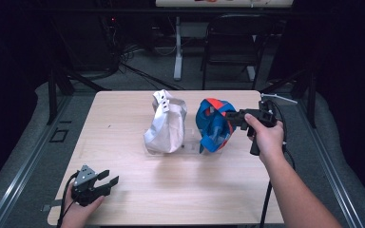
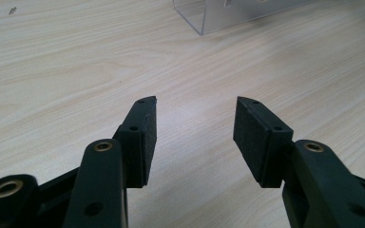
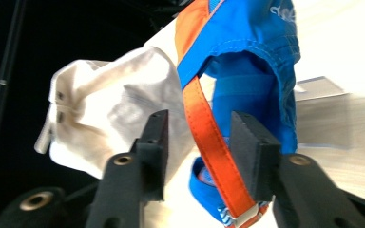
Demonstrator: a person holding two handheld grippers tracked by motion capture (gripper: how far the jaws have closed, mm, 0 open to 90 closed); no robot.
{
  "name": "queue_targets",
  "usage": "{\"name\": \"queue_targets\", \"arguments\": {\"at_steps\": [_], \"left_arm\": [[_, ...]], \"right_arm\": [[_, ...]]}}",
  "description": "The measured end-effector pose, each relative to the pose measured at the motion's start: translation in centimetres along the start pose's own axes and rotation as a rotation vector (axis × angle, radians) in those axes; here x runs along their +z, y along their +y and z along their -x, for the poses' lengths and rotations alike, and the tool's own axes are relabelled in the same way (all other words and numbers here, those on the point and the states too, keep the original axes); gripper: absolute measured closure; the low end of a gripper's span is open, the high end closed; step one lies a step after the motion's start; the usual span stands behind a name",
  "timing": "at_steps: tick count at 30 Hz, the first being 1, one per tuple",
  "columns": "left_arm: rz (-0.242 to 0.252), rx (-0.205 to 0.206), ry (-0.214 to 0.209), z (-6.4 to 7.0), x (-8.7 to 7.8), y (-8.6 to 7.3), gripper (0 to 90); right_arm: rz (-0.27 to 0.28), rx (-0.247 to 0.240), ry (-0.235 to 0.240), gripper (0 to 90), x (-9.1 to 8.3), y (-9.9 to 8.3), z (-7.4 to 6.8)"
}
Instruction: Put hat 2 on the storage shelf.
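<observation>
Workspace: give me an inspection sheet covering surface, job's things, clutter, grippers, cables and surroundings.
Surface: light wooden table, bare at the front.
Job's things: blue and orange cap and white cap, both propped on a clear stand at mid-table; the orange strap runs between the right gripper's jaws.
Clutter: nothing seen.
Grippers: right gripper at the blue cap, jaws open around the strap; left gripper open near the front left corner, holding nothing.
Cables: one trails from each gripper; more lie on the floor beyond the table.
Surroundings: dark room, black chair and a white table leg behind.
</observation>
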State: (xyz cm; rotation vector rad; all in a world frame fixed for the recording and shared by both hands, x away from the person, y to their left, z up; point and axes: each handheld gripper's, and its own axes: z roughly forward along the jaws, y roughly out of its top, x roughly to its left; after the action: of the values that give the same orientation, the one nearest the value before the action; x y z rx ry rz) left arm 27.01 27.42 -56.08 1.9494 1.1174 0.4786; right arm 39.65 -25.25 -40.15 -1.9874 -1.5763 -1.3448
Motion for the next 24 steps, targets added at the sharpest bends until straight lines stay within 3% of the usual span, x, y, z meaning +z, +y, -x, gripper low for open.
{"name": "queue_targets", "arguments": {"at_steps": [1,4,8,13,24], "left_arm": [[0.005,0.000,0.004,0.0,0.0,0.0,49.7],[0.003,0.003,0.007,0.0,0.1,0.0,48.9],[-0.013,0.005,0.008,0.0,0.1,0.0,48.5],[-0.014,0.007,0.009,0.1,0.2,0.0,48.5],[-0.024,0.011,0.010,0.1,0.3,-0.1,48.4]], "right_arm": [[0.020,-0.028,-0.010,54.9,-0.1,-0.7,0.5],[0.026,-0.053,-0.014,52.5,-0.4,-1.8,1.4],[0.025,-0.065,-0.012,50.3,-0.6,-2.9,2.3],[0.011,-0.159,-0.080,49.6,-0.6,-5.5,3.8],[0.027,-0.284,-0.130,49.5,0.7,-10.3,5.8]]}}
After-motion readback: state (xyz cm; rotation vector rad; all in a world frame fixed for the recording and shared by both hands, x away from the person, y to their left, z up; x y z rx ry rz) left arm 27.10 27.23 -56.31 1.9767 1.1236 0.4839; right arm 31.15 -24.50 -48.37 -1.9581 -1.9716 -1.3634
